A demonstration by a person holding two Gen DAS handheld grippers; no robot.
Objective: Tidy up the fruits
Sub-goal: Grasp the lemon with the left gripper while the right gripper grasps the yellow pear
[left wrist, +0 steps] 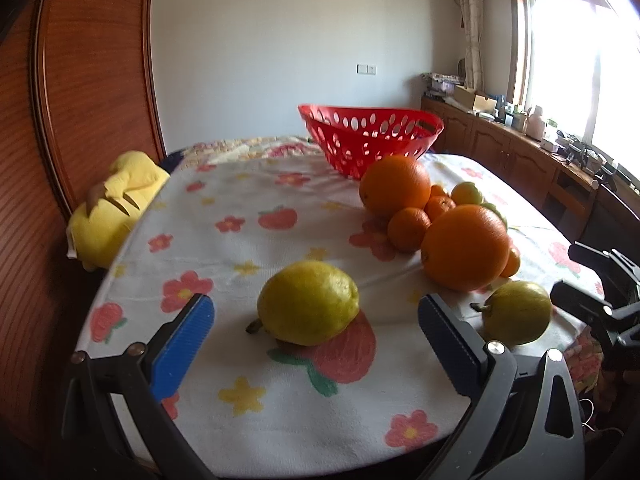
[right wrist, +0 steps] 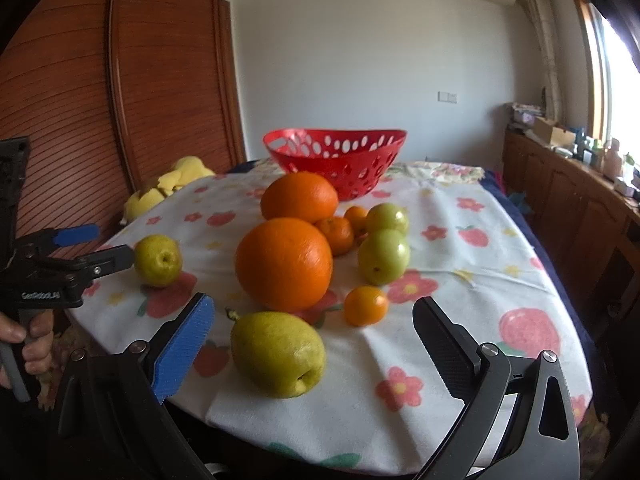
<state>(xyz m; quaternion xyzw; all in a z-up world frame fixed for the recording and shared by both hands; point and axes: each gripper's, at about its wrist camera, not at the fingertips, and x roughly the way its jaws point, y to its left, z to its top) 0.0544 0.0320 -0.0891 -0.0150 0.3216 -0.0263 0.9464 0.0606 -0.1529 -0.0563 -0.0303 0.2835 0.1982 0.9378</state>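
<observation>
White wall (left wrist: 260,40), wooden slatted doors (right wrist: 68,100), bright window (left wrist: 580,60), wooden cabinets (left wrist: 500,148)

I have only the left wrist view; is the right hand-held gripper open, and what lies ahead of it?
Observer: Yes, the right hand-held gripper is open, and a pear lies on the cloth just ahead of its fingers.
Operator: Thank you. How many green fruits sit behind the oranges?
Observer: Two: a near green fruit and a far green fruit right behind it.
Operator: Is anything small in front of those?
Observer: One small orange lies closer to the gripper than both of them.
</observation>
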